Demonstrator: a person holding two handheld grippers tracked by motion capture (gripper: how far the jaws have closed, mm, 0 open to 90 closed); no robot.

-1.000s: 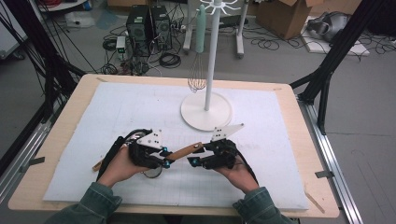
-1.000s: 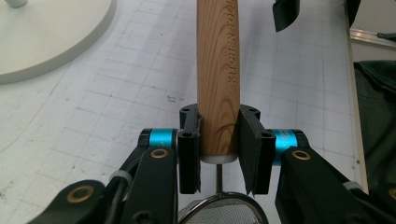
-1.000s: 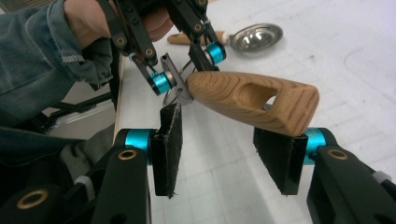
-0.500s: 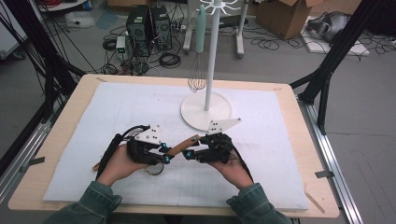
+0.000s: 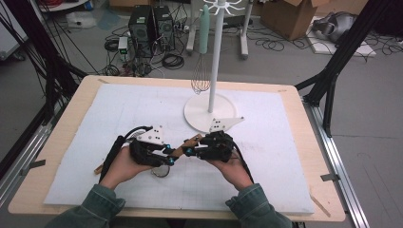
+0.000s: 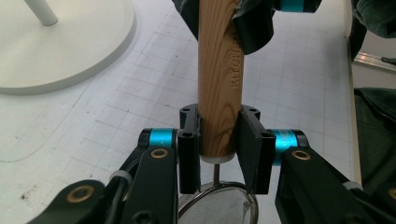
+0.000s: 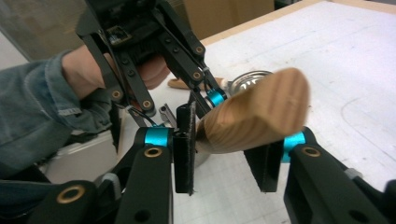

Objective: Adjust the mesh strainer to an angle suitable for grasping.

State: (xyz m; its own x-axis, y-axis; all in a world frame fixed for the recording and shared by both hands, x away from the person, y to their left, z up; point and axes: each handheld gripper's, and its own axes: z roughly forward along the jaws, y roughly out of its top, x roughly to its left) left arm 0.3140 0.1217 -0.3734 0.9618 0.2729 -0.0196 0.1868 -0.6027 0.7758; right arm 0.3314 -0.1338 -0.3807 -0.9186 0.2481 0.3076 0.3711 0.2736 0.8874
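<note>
Item: small strainer (image 6: 217, 205) with wooden handle (image 6: 220, 88), held above the white mat (image 5: 266, 156) near the stand base (image 5: 199, 111). Left gripper (image 6: 219, 140): clenched on the handle at its strainer end. Right gripper (image 7: 229, 144): jaws have just been closing around the handle's free end; whether both pads press it, I cannot tell. Whisk (image 5: 200, 80) hangs on the stand.

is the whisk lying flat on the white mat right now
No, the whisk hangs beside the white stand's pole, its wire head clear of the mat in the high view.
</note>
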